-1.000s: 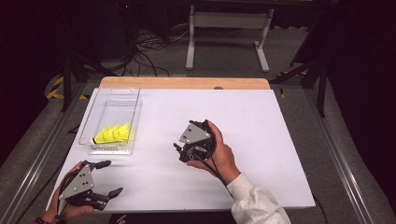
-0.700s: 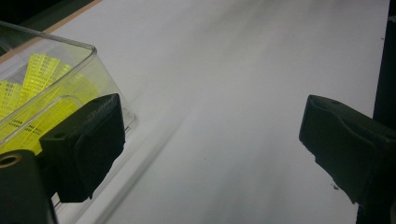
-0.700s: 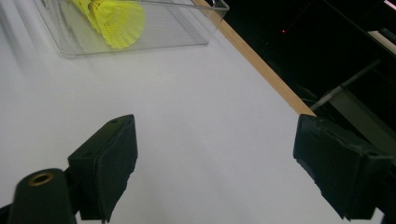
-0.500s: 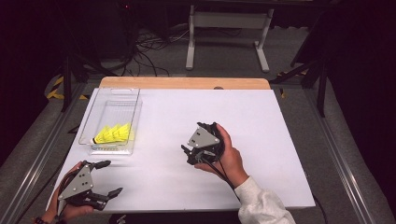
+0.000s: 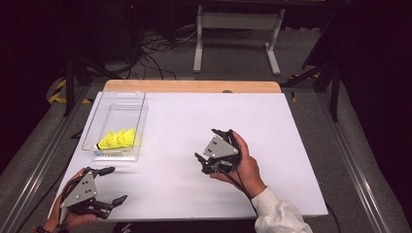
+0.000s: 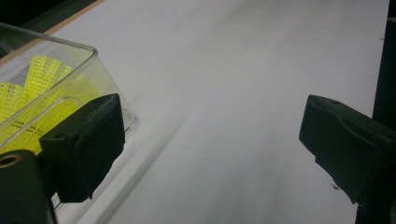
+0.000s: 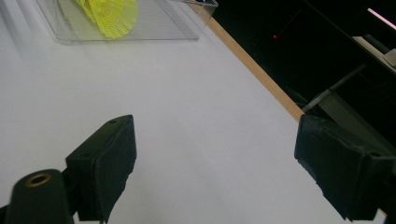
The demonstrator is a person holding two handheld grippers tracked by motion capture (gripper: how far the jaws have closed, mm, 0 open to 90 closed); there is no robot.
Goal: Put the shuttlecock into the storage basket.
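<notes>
A clear plastic bin point(image 5: 104, 148) sits at the left of the white table point(image 5: 291, 145) in the high view, with yellow shuttlecocks point(image 5: 118, 139) lying together in its near end. The left gripper point(image 5: 108, 185) rests at the lower left of the frame, just below the bin, its jaws spread wide and holding nothing. In the left gripper view the bin's corner and the yellow mesh skirts point(image 6: 32, 100) show beside the jaw at the left of the frame. The right gripper point(image 5: 208, 158) hangs near the centre of the high view, well apart from the bin, jaws parted and empty. In the right gripper view it looks along bare table toward the bin point(image 7: 154, 28) at the top left of the frame. No shuttlecock lies loose on the table, so the collecting appears largely or wholly done. With both grippers empty and off the bin, what is left, if anything, seems to be only drawing the hands clear.
</notes>
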